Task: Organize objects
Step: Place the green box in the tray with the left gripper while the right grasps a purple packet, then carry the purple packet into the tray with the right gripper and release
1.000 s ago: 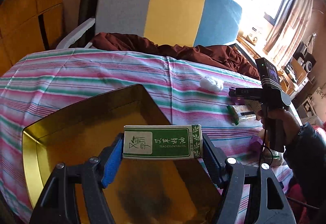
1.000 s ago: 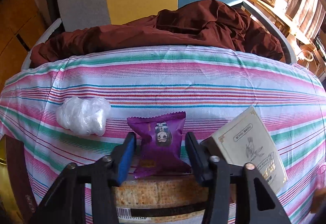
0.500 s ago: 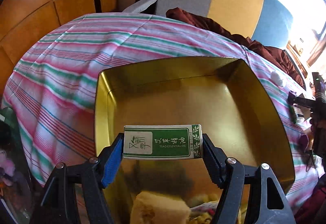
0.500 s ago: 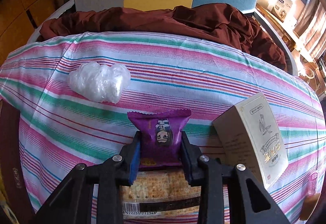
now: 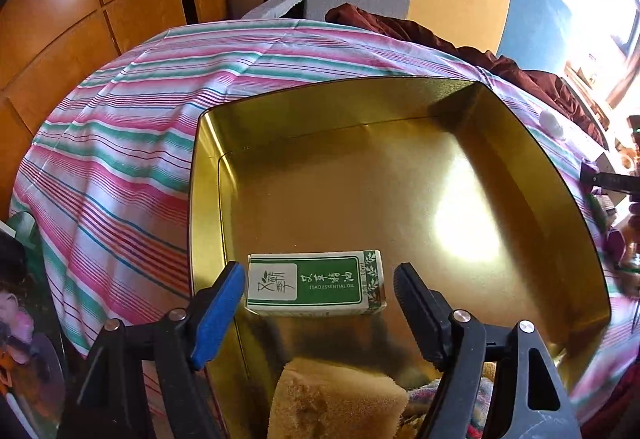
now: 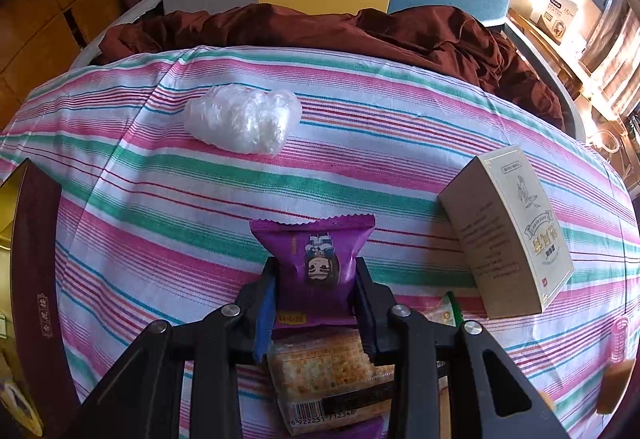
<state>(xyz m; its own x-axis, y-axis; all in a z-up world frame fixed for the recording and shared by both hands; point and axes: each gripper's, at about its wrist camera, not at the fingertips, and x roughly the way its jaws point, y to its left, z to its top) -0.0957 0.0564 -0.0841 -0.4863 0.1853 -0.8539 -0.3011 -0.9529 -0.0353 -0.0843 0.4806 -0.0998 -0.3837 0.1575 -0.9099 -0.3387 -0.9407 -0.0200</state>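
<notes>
- Our left gripper (image 5: 320, 299) was spread wide, its fingers (image 5: 218, 313) standing clear on either side of the box (image 5: 316, 285).
- Our right gripper (image 6: 314, 289) was clamped on the purple packet (image 6: 314, 267), both fingers (image 6: 366, 303) pressing its sides.

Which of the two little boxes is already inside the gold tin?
The green-and-white essential oil box, lying in the gold tin between the open fingers of the left gripper. The cream box lies out on the striped tablecloth.
</notes>
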